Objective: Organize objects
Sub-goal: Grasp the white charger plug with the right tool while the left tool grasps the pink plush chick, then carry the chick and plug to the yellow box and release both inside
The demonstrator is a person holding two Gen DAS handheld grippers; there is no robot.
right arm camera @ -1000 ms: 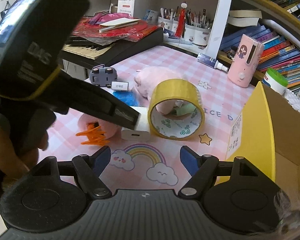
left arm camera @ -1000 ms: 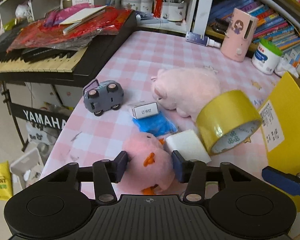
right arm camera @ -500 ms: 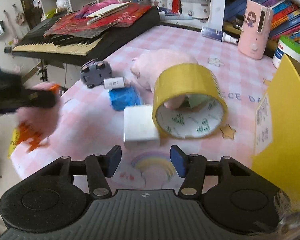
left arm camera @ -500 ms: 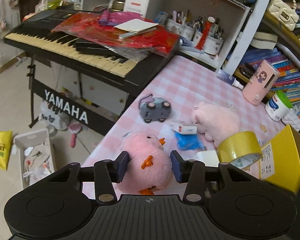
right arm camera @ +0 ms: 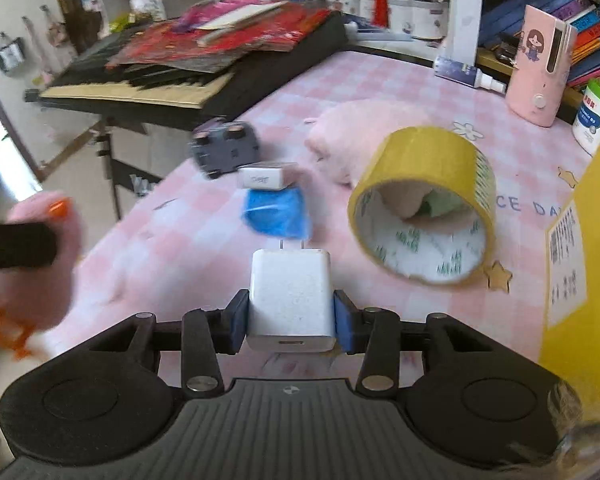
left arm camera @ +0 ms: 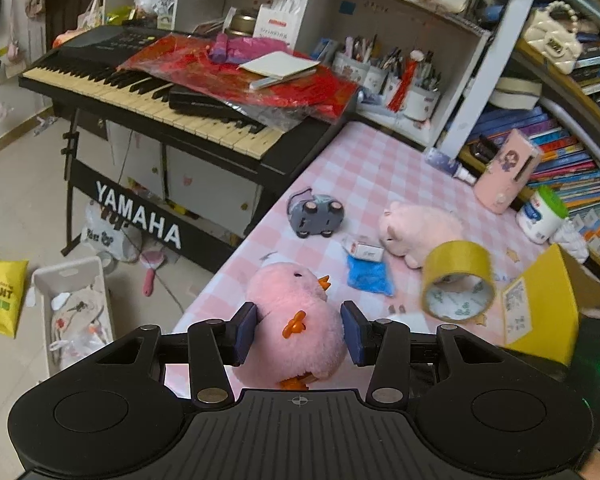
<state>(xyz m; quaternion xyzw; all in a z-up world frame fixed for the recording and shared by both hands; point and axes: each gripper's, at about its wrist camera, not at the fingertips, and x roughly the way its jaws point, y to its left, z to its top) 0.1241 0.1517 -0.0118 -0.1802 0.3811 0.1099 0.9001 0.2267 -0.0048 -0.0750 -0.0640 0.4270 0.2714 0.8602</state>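
My left gripper [left arm camera: 299,334] is shut on a pink plush chick [left arm camera: 296,312] with orange beak and feet, held above the table's near left edge; it shows blurred in the right wrist view [right arm camera: 40,256]. My right gripper [right arm camera: 290,326] is shut on a white charger plug [right arm camera: 290,298] over the pink checked tablecloth [right arm camera: 380,80]. On the table lie a yellow tape roll [right arm camera: 424,204], a pink plush pig [left arm camera: 420,232], a blue packet [right arm camera: 276,212], a small white box [right arm camera: 266,176] and a grey toy car [left arm camera: 316,214].
An open yellow cardboard box [right arm camera: 580,240] stands at the right. A Yamaha keyboard [left arm camera: 160,92] with red bags on it stands left of the table. A pink dispenser [right arm camera: 540,64], a white jar [left arm camera: 542,214] and bookshelves [left arm camera: 572,152] line the back. A white bin [left arm camera: 72,304] sits on the floor.
My left gripper has lifted the pink chick up and back from the table. My right gripper has moved forward and shut on the white charger plug.
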